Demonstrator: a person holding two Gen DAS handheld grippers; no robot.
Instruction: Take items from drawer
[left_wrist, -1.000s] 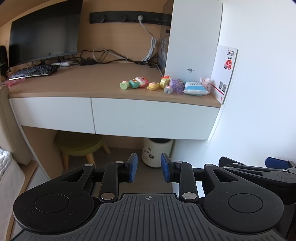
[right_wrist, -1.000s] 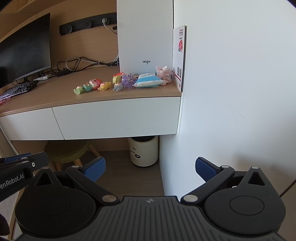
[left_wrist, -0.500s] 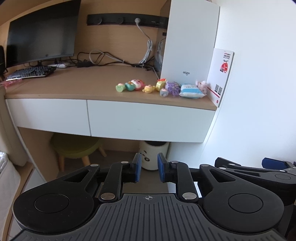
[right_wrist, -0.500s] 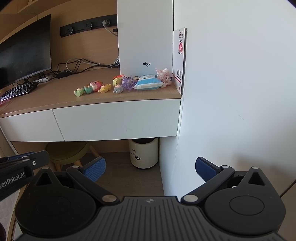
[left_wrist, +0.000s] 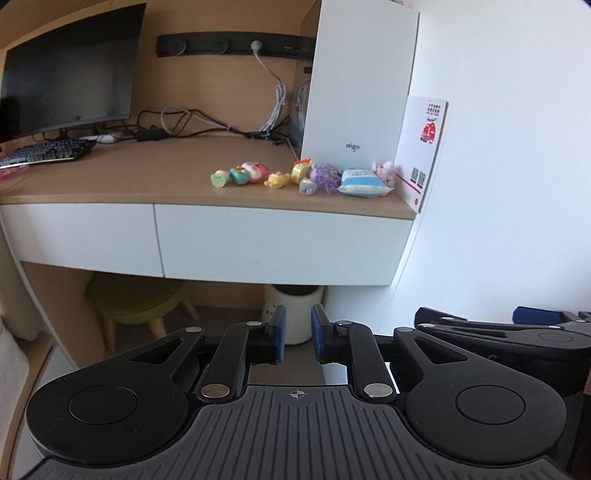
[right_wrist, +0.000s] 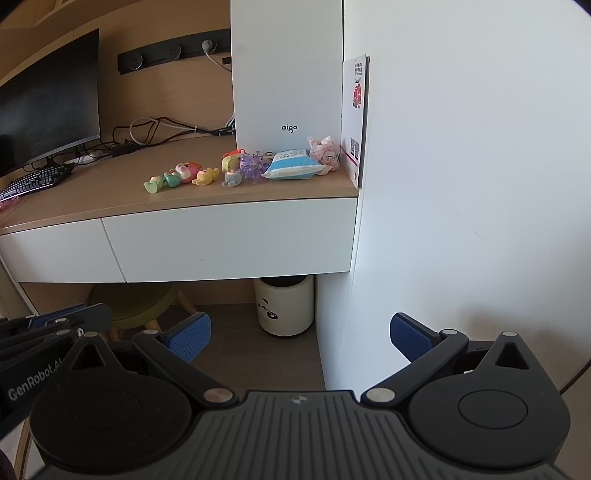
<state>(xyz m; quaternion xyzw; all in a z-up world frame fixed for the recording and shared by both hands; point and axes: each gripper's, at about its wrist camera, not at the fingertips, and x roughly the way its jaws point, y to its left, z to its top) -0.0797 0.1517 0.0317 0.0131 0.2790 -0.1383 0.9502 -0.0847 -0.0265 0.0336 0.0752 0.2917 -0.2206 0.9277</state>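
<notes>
Well ahead of our jaws, the drawer looks stiff, handleless; we hook its lower edge. Left gripper has just narrowed, empty; right gripper spread.

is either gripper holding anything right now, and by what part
Nothing is held. The left gripper has just been closing its jaws on empty air, a narrow gap left; the right gripper is wide open.

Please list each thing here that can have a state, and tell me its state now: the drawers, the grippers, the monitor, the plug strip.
Right drawer: closed.
Left drawer: closed.
Left gripper: jaws have just been closing, a narrow gap left, nothing between them.
Right gripper: wide open, empty.
Monitor: screen dark.
Socket strip: one white plug in it.
Blue tissue pack: lying flat on the desk.
</notes>
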